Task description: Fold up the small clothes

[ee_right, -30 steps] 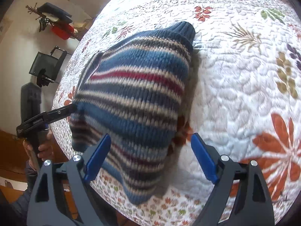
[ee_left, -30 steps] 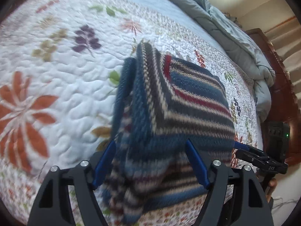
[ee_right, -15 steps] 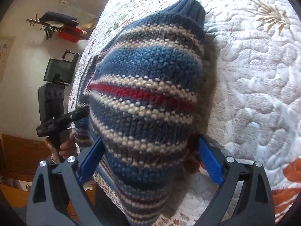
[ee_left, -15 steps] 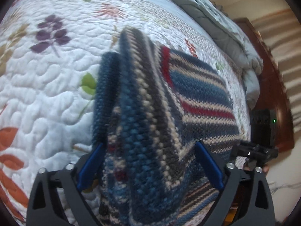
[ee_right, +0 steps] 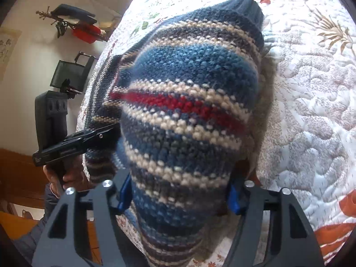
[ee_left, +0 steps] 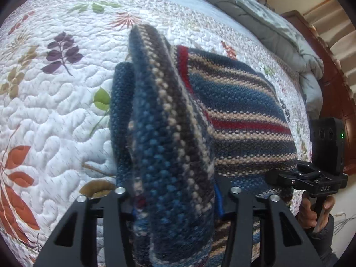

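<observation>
A striped knitted sweater (ee_left: 244,115), blue, beige, grey and red, lies folded on the quilted bed. In the left wrist view, a bunched edge of it rises between the jaws of my left gripper (ee_left: 175,200). Those jaws are closing and their blue pads press the knit from both sides. In the right wrist view the sweater (ee_right: 189,89) fills the gap of my right gripper (ee_right: 178,193), whose jaws are also closing with pads against the fabric. Each gripper shows in the other's view: the right gripper (ee_left: 307,178) at the sweater's right edge, the left gripper (ee_right: 77,142) at its left edge.
The white floral quilt (ee_left: 55,111) spreads wide to the left and beyond the sweater. A grey duvet (ee_left: 267,17) is heaped along the far side by a wooden headboard (ee_left: 333,77). Off the bed stand a dark chair (ee_right: 69,73) and a rack with a red item (ee_right: 86,33).
Both grippers came down and forward onto the sweater with wide jaws, and the jaws have now closed in on the bunched knit.
</observation>
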`<state>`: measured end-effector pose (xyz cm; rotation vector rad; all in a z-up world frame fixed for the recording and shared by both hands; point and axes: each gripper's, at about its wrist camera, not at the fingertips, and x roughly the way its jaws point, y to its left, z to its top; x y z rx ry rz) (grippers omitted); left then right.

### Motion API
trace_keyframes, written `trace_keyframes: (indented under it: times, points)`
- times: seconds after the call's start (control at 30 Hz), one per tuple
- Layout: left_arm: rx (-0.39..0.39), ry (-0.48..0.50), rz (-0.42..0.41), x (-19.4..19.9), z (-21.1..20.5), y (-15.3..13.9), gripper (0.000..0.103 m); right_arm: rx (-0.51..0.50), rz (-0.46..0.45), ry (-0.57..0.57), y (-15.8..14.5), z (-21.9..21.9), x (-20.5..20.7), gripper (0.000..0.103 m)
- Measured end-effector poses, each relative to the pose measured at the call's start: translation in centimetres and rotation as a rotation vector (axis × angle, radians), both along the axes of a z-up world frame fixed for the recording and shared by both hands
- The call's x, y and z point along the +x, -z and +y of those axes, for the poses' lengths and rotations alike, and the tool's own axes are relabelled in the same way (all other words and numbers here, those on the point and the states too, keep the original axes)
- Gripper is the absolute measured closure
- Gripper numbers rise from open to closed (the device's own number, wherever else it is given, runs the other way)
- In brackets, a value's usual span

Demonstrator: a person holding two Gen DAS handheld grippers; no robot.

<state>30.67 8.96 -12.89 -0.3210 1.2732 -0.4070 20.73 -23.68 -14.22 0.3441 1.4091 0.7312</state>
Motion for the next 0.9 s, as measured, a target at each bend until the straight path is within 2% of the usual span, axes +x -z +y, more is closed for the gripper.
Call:
trace_keyframes:
  times: [0.2,0.47,0.6,0.73,0.8,0.9]
  points:
    - [-0.090,-0.004,-0.019,-0.6,-0.6,-1.9,0.062,0.030,-0.039,0.004,-2.6,-2.6,-0.7,0.044]
    - [-0.175,0.043,-0.056,1.1,-7.5,-4.3,0.062,-0.010,-0.111,0.081,-5.5,-11.3,0.2,0.044]
    - [-0.153,0.081,-0.045,2.3,-11.4,-2.9,0.062,-0.032,-0.112,0.112,-4.0,-15.0,1.4,0.044]
    - [-0.081,0.085,-0.017,3.2,-13.1,0.0,0.059,-0.022,-0.055,0.132,-0.5,-16.9,2.0,0.041]
    - [-0.111,0.086,-0.009,3.2,-12.4,1.0,0.055,-0.017,-0.081,0.125,-0.1,-16.8,1.5,0.039]
    - [-0.140,0.068,0.014,3.2,-11.4,1.2,0.052,-0.024,-0.106,0.122,-0.1,-16.3,0.7,0.031]
